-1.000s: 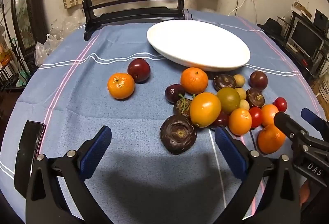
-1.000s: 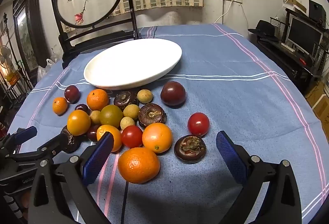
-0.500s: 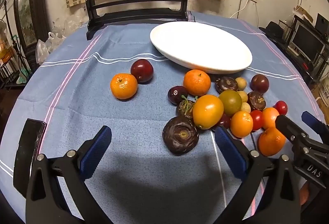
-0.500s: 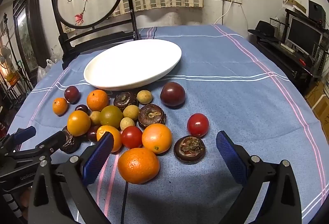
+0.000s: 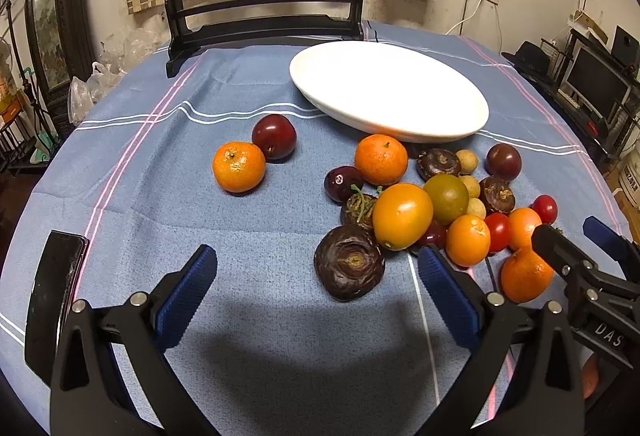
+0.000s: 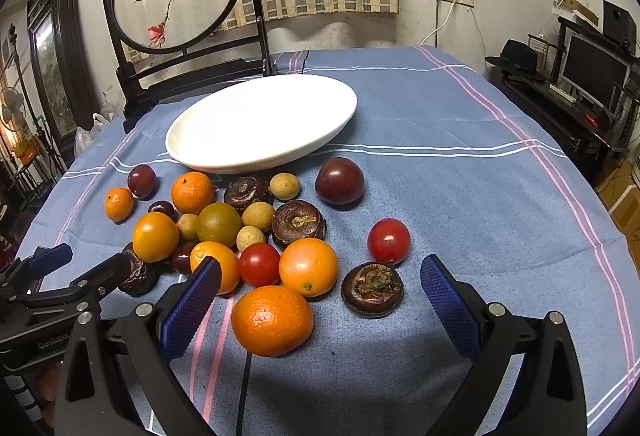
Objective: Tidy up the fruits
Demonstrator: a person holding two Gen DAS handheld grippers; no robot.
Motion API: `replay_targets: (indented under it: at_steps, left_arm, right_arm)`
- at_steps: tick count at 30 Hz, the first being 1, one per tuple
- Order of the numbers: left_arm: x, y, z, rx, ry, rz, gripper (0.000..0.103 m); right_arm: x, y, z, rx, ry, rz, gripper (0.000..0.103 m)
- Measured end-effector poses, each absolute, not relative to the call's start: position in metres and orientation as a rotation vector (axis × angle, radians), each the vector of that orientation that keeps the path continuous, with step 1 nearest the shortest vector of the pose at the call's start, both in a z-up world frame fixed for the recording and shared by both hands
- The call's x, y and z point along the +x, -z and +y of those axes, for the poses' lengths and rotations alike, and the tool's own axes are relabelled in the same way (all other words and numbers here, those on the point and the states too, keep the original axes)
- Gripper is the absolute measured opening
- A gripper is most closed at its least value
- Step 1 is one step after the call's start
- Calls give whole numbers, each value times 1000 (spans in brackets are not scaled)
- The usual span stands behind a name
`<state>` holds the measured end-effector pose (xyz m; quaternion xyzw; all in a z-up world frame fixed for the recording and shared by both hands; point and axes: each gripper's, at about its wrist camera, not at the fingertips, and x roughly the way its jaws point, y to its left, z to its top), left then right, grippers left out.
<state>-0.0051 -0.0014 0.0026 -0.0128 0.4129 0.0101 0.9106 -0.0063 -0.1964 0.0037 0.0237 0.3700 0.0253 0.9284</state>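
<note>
Both my grippers gape empty; the big orange [image 6: 272, 320] lies just ahead between my right fingers [image 6: 192, 300], nearer than my left gripper [image 5: 316, 288].

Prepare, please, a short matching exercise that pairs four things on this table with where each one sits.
Things:
1. white plate
2. phone
3. large orange
4. dark red plum

Places:
A. at the cloth's left edge
B. touching a small orange, apart from the heap
C. behind the fruit heap, empty
D. nearest the right hand-held gripper

Pairs: 1-C, 2-A, 3-D, 4-B
</note>
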Motion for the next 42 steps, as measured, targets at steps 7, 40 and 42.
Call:
replay_targets:
  at_steps: [7,40,42]
  left_arm:
    - [-5,-4,0,-31,-20,850,99]
    - [-2,-2,-1,-24,-22,859,99]
    - [-2,-2,-2,-21,-20,857,99]
  right_arm:
    - [-7,-4,-196,50,-57,756,100]
    - [-5,-1,-191,11,-62,777,100]
    - [-5,-1,-191,11,-62,776,100]
